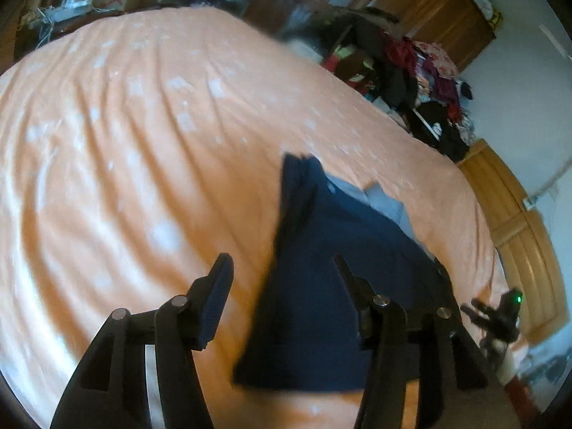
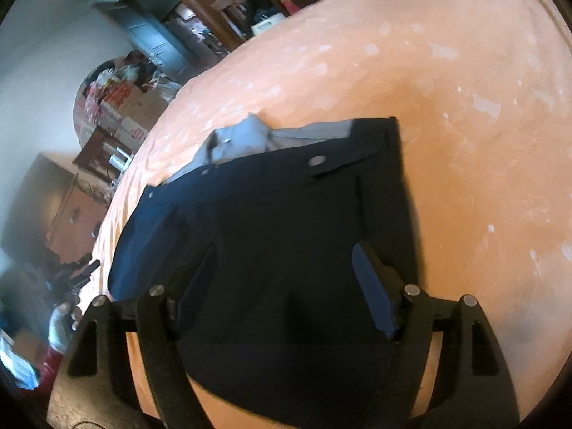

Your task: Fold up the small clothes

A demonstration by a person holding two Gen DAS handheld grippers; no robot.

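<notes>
On the orange bedspread (image 1: pixel 125 150) lies a dark navy garment (image 1: pixel 321 268), partly folded, with a grey lining or second grey piece (image 1: pixel 384 202) showing at its far edge. Small metal snaps (image 2: pixel 317 160) dot the navy cloth near that grey part.

Seen from the left wrist, the left gripper (image 1: pixel 282 268) hovers with its jaws wide apart and nothing between them. Its left finger (image 1: pixel 216 300) stands over bare bedspread, just left of the garment's edge, and its right finger (image 1: pixel 348 279) is over the navy cloth; whether either touches the fabric cannot be told. The garment reaches from between the fingers away to the far right.

Seen from the right wrist, the right gripper (image 2: pixel 286 271) is likewise spread open. Both its fingers sit above the near half of the navy garment, which fills the space between them and runs on to the far side. Contact with the cloth is unclear, as the picture is blurred.

Beyond the bed's far edge are heaps of clothes (image 1: pixel 429 71) and wooden furniture (image 1: pixel 429 3).
</notes>
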